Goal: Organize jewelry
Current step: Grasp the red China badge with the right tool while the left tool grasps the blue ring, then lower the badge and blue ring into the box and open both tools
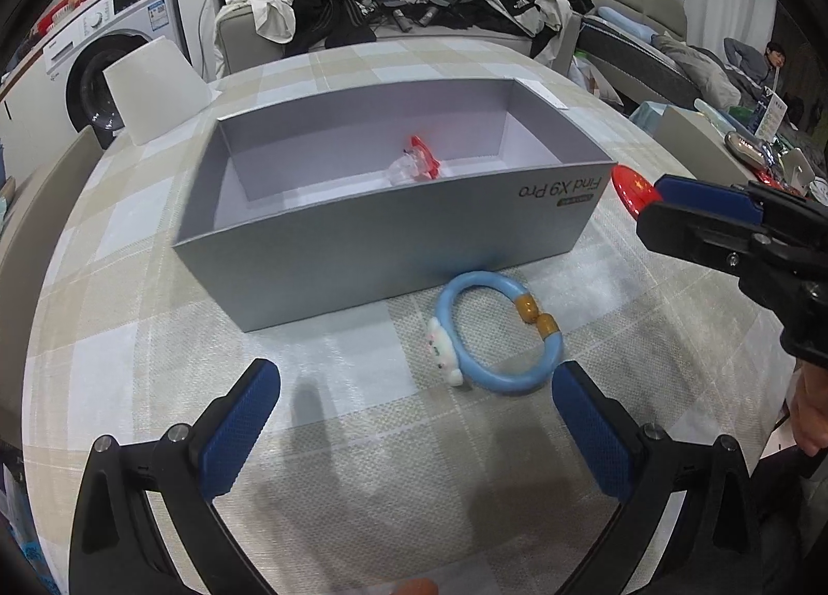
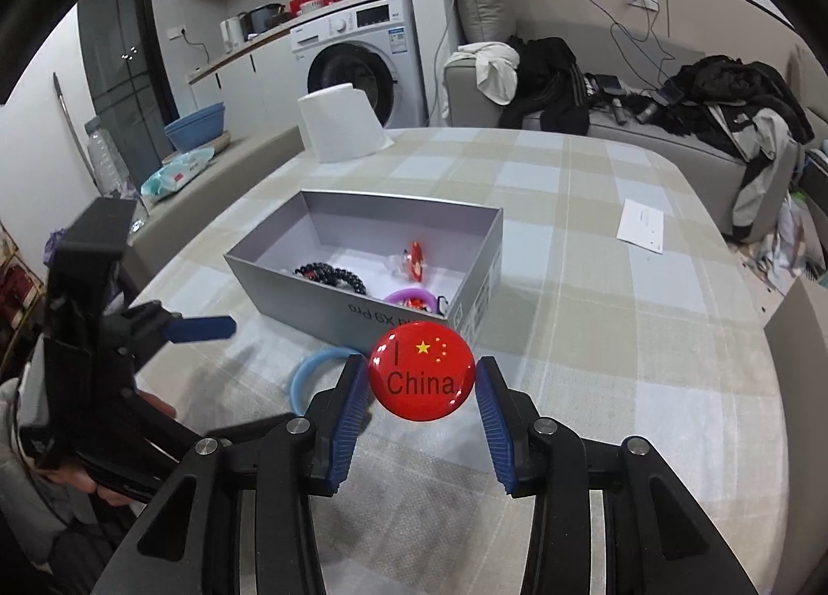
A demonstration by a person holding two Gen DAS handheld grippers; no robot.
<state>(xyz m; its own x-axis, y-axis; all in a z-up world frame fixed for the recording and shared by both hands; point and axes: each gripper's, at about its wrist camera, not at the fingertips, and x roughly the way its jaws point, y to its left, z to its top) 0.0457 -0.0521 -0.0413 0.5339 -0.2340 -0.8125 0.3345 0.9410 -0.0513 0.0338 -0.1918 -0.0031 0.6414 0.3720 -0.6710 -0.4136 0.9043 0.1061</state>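
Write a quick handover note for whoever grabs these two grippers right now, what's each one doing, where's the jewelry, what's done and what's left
Right gripper: shut on the red China badge, held above the table near the box's corner.
Left gripper: open, empty, hovering before the blue bracelet.
Grey box: already holds a black bead bracelet, a purple ring and a small red piece.
Left: drop the badge in the box, then the blue bracelet lying on the tablecloth beside the box's front wall.

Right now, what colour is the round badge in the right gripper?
Red, with yellow stars and the word China; the round badge shows best in the right wrist view.
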